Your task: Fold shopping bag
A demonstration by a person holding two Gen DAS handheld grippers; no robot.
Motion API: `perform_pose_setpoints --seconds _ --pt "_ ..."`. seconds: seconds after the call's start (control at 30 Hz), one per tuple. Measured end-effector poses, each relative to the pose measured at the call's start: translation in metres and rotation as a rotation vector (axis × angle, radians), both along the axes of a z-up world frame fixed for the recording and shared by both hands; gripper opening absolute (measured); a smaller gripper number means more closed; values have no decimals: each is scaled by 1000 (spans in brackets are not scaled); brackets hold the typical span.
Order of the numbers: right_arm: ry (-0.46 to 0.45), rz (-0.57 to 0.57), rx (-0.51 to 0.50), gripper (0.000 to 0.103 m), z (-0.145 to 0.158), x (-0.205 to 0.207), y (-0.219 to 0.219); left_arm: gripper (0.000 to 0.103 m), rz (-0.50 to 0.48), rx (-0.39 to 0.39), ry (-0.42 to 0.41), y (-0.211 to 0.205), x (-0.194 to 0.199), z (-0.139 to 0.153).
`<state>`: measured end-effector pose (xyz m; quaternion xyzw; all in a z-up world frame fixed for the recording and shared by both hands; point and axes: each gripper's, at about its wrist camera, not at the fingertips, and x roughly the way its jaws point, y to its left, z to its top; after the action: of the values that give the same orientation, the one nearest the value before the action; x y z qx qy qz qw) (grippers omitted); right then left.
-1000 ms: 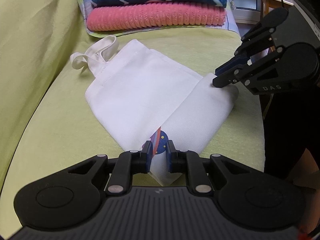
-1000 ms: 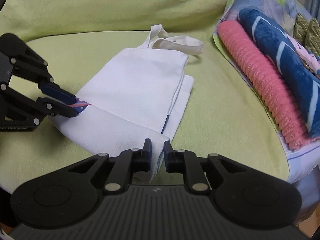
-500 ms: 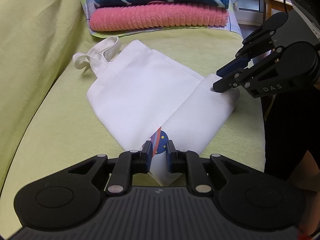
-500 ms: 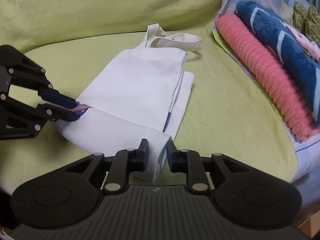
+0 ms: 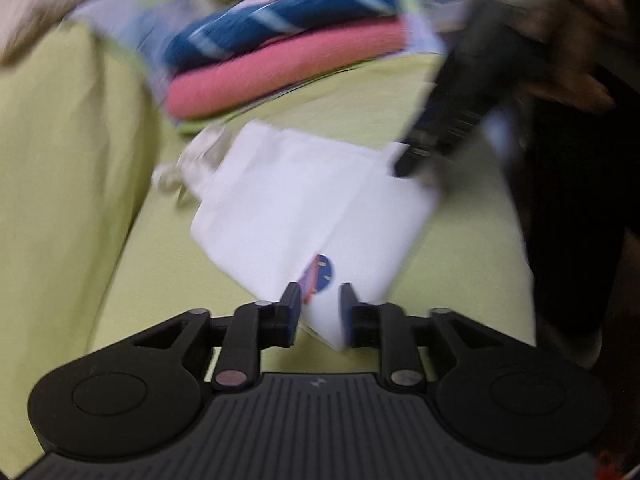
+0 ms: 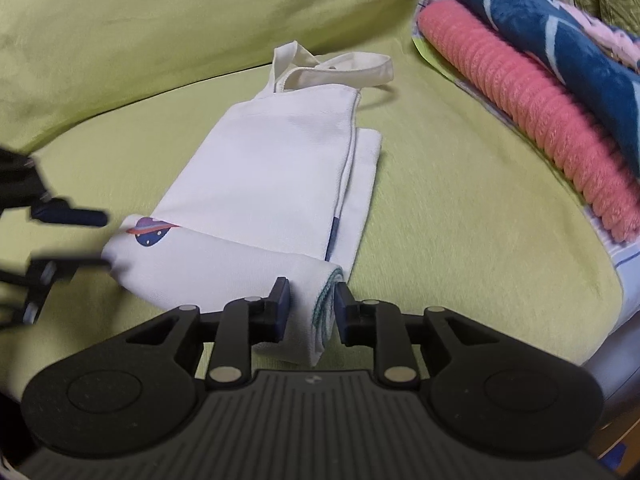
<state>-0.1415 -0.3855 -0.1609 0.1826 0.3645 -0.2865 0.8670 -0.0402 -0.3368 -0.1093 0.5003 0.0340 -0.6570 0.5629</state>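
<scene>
A white shopping bag [image 6: 272,176] lies flat on the green sofa seat, its bottom end folded over toward the handles [image 6: 340,68]. A planet print [image 6: 152,232] shows at the folded corner. My right gripper [image 6: 310,300] is open, its fingers on either side of the fold's near edge without pinching it. My left gripper [image 6: 100,240] stands open just beside the printed corner. In the blurred left wrist view, the left gripper [image 5: 319,306] is open around the bag [image 5: 304,200] corner, and the right gripper [image 5: 408,164] sits at the far corner.
A pink towel [image 6: 540,120] and a blue towel [image 6: 560,28] are stacked on a patterned cloth at the right end of the seat. The green backrest [image 6: 160,20] rises behind the bag. The seat's front edge is near my grippers.
Both grippers have opened and let go of the folded end, which now rests on the bag. The left gripper has pulled back a little and is moving fast.
</scene>
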Motion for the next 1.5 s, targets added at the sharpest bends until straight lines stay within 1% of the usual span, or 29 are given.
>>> perform_pose_setpoints --seconds 0.07,0.17,0.2,0.3,0.33,0.37,0.4,0.43,0.5,0.53,0.6,0.63,0.73,0.8,0.83,0.9,0.93,1.0,1.07,1.1,1.13,1.2,1.27,1.33,1.4,1.5 --pt "-12 -11 25 21 -1 -2 -4 39 -81 -4 -128 15 -11 -10" --pt "-21 -15 40 22 -2 -3 -6 41 -187 3 -315 24 -24 -35" --pt "-23 -15 45 22 -2 -4 -6 44 -211 7 -378 24 -27 -45" --pt "-43 -30 85 22 -4 -7 -12 45 -262 -11 -579 19 -29 -78" --pt "-49 -35 97 23 -4 -9 -14 45 -290 -29 -627 17 -28 -87" --pt "-49 -33 100 24 -5 -10 -15 44 -314 -40 -653 16 -27 -94" --pt "-55 -36 110 24 -5 -11 -17 44 -328 -46 -661 14 -26 -98" --pt "-61 -39 121 24 -6 -11 -18 43 -334 -48 -648 12 -24 -98" --pt "-71 -44 133 26 -7 -12 -20 43 -342 -33 -585 8 -15 -94" --pt "-72 -37 120 27 -6 -11 -19 43 -358 -19 -565 6 -11 -91" --pt "-61 17 38 31 -2 -9 -11 43 -381 13 -526 3 -4 -83" --pt "-50 54 -24 31 1 -9 -5 43 -389 29 -508 1 -2 -80" --pt "8 232 -260 44 8 -16 23 43 -407 60 -460 -3 6 -73" --pt "68 417 -425 59 4 -22 45 44 -407 68 -431 -4 9 -70" --pt "112 500 -518 62 -2 -24 55 44 -409 69 -422 -4 10 -69" --pt "196 660 -696 62 -17 -29 72 43 -408 70 -405 -4 13 -68" --pt "235 716 -788 62 -27 -31 76 44 -409 71 -398 -4 14 -67" --pt "287 781 -924 54 -44 -31 75 44 -411 76 -387 -5 15 -65" --pt "270 841 -994 55 -51 -33 70 44 -415 82 -378 -6 15 -63" --pt "270 869 -1006 50 -54 -32 67 44 -417 86 -370 -7 16 -62" --pt "257 904 -1011 47 -55 -32 65 44 -419 90 -362 -8 18 -61" --pt "240 946 -1016 47 -57 -32 61 44 -426 99 -346 -10 20 -60" --pt "216 947 -955 46 -53 -31 54 45 -433 108 -327 -12 24 -58" --pt "191 913 -842 47 -45 -27 45 46 -438 117 -305 -16 27 -56" --pt "171 854 -702 47 -34 -18 35 47 -436 126 -272 -21 31 -53" --pt "139 771 -518 46 -20 -7 20 49 -401 146 -183 -31 40 -45"
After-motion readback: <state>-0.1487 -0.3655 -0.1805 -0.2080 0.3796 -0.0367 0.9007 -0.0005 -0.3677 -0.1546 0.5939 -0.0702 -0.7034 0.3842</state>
